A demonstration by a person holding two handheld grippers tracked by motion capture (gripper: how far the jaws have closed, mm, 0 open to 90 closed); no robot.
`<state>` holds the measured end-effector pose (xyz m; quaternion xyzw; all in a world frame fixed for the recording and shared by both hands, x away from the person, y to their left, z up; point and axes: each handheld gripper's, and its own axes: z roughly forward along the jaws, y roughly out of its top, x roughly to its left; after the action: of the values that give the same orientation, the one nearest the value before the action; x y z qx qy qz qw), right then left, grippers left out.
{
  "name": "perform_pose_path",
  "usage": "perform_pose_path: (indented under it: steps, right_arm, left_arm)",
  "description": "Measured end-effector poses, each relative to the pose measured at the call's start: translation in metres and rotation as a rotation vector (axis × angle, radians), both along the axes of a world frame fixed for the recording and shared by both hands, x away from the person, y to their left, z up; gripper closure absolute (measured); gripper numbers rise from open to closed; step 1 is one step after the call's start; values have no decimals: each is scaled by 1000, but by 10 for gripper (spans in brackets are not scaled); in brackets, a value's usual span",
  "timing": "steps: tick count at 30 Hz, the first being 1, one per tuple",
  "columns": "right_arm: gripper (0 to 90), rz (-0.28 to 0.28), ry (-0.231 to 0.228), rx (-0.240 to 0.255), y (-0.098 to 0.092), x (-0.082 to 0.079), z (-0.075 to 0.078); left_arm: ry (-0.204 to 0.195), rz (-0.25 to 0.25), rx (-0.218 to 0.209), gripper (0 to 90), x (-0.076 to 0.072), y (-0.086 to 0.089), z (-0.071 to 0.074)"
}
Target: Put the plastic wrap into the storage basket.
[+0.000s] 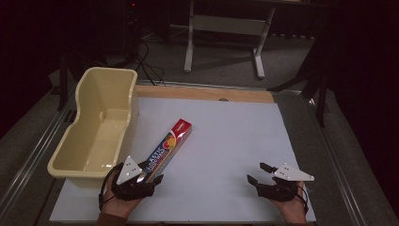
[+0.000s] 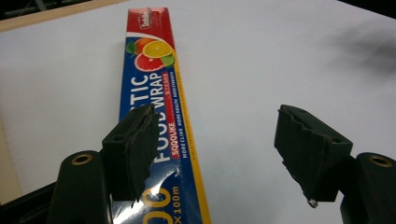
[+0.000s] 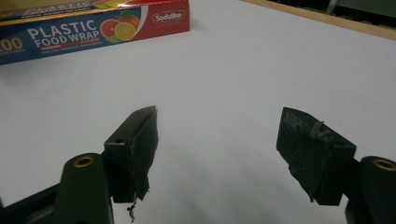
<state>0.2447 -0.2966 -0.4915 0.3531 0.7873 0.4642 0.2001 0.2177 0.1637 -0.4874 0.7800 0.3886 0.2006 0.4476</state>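
Step in hand: we are bringing the left gripper (image 1: 149, 179) up to the near end of the box of plastic wrap (image 1: 168, 147); by our reading this is the approach before a grasp.
Box of plastic wrap: it is lying flat on the white table (image 1: 226, 141), running diagonally, just beside the cream tub (image 1: 96, 125) and outside it.
Left gripper: its jaws are standing wide open in the left gripper view; the box (image 2: 161, 107) is passing under the left jaw, and nothing is being held.
Right gripper: we are resting the right gripper (image 1: 258, 173) near the table's front edge, well apart from the box; its jaws are standing apart with bare table between them.
Next move: we are judging that the left gripper needs shifting sideways until both jaws straddle the box's narrow width, then closing.
Caution: we are expecting the box to swing if gripped this far from its middle.
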Motion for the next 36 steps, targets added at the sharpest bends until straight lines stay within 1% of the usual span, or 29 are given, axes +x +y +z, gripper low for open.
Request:
perform_pose_path:
  steps: [4,5,6,7,11,12,13,14,15,16,17,19,21,22,23,24,25,26,27,28,29,30,31,32,33,35,36]
  right_arm:
    - [280,2,2,9,0,2,0]
    - [280,3,3,10,0,2,0]
    - [280,3,3,10,0,2,0]
    - [278,6,10,12,2,4,-1]
    - [278,15,20,5,4,6,-2]
    - [278,16,21,5,4,6,-2]
    - [278,16,21,5,4,6,-2]
    - [278,11,32,-6,5,7,-4]
    - [279,9,37,-7,5,8,-4]
    - [281,9,41,-7,5,8,-5]
    - [281,9,42,-8,5,8,-5]
    - [282,12,42,-7,6,8,-5]
    - [283,16,45,-10,6,9,-5]
    - [286,17,47,-10,6,9,-5]
    - [286,18,47,-13,7,9,-5]
    - [288,18,48,-14,7,9,-6]
    - [288,18,48,-14,7,9,-6]
    - [291,22,50,-14,7,10,-6]
    - [291,23,51,-14,8,10,-6]
    - [291,23,51,-14,8,10,-6]
    - [291,25,55,-13,8,10,-6]
    - [291,25,56,-15,8,10,-6]
    - [291,26,55,-15,8,11,-6]
    - [292,28,56,-14,8,11,-6]
    - [293,27,57,-16,8,11,-7]
    - [295,28,58,-15,8,11,-7]
    - [297,27,58,-14,8,11,-7]
  left_arm:
    - [-3,9,14,294,0,-1,0]
    - [0,31,27,294,0,-1,-1]
    - [0,31,27,296,0,-1,-1]
    - [11,74,51,300,1,-1,-2]
    - [29,135,114,284,4,-8,-4]
    - [46,167,147,283,6,-12,-5]
    - [46,167,147,282,6,-12,-5]
    - [63,181,182,284,9,-16,-5]
    - [75,200,203,285,11,-18,-5]
    - [75,200,203,280,11,-18,-5]
    - [102,197,211,281,14,-19,-5]
    - [114,207,221,278,16,-20,-5]
    - [149,214,233,258,20,-21,-6]
    - [149,214,233,258,20,-21,-6]
    - [191,224,249,259,25,-22,-7]
    - [202,231,256,256,26,-23,-7]
    - [202,231,256,256,26,-23,-7]
    - [226,226,270,257,29,-24,-8]
    - [227,231,280,261,30,-25,-8]
    - [227,231,280,277,30,-25,-8]
    - [253,238,305,287,33,-27,-9]
    - [264,238,309,293,34,-27,-10]
    - [273,247,303,306,35,-26,-10]
    - [273,247,303,330,35,-26,-10]
    - [291,255,284,354,36,-24,-10]
    - [292,255,280,370,36,-23,-9]
    - [289,255,286,377,36,-24,-9]
